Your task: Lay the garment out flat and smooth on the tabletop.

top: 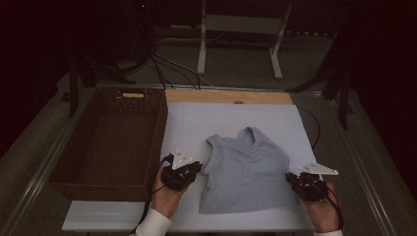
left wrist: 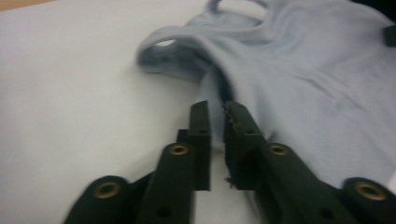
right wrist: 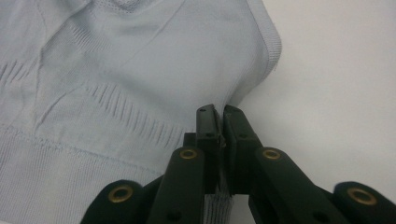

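A pale blue tank top [top: 246,172] lies flat on the white board [top: 192,123], neck toward the far side. My left gripper [top: 196,167] sits at the top's left side, just under the armhole. In the left gripper view its jaws [left wrist: 217,109] stand a narrow gap apart, with the side seam of the tank top [left wrist: 303,70] running into that gap. My right gripper [top: 291,177] is at the top's right edge. In the right gripper view it [right wrist: 218,112] is shut on the side hem of the tank top [right wrist: 116,70], and fabric shows pinched between the pads.
A dark wicker basket [top: 98,189], nothing in it, stands directly left of the board, close to my left hand. A wooden strip [top: 226,97] runs along the board's far edge. Cables and a white stand [top: 201,49] are on the floor beyond.
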`<state>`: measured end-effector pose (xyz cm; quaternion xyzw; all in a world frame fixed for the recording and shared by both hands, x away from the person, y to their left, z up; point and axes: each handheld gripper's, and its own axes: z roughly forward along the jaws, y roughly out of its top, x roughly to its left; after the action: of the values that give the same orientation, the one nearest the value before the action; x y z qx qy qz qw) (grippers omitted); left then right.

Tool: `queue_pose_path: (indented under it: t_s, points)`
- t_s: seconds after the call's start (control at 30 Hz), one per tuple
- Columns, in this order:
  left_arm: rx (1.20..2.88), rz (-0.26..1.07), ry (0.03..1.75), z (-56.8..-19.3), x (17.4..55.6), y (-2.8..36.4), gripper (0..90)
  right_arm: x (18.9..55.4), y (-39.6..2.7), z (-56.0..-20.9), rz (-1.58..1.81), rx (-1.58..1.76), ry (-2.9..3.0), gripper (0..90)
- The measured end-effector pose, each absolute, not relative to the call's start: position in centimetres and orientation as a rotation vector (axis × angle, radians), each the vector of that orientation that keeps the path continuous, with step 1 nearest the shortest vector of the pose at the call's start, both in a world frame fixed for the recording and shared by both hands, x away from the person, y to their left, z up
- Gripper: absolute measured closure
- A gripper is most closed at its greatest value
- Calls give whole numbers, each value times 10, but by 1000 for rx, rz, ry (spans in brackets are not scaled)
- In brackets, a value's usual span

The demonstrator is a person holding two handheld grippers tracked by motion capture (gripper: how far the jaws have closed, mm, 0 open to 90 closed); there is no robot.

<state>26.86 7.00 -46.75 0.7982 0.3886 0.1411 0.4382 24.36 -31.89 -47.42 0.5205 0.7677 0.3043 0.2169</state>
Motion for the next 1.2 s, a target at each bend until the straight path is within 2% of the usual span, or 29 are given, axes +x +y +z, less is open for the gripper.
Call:
queue_pose_path:
  t_s: [0.17, 0.37, 0.43, 0.53, 0.6, 0.77, 1.2]
  points:
    - [2004, 321, 943, -471, 270, 61, 635, 243, -318, -474, 845, 1440, 2128, 864]
    - [1998, 198, 946, -480, 280, 57, 577, 243, -318, -473, 845, 1434, 2129, 863]
    - [1999, 164, 960, -483, 282, 58, 608, 243, -318, -473, 846, 1433, 2130, 863]
    - [2024, 144, 930, -484, 281, 57, 798, 243, -318, -473, 848, 1432, 2131, 863]
    - [2041, 169, 908, -482, 279, 56, 863, 243, -318, -473, 848, 1432, 2132, 863]
    - [2056, 253, 917, -474, 280, 57, 877, 243, -317, -472, 850, 1430, 2133, 863]
    - [2035, 460, 1079, -464, 294, 67, 885, 244, -310, -473, 855, 1408, 2167, 865]
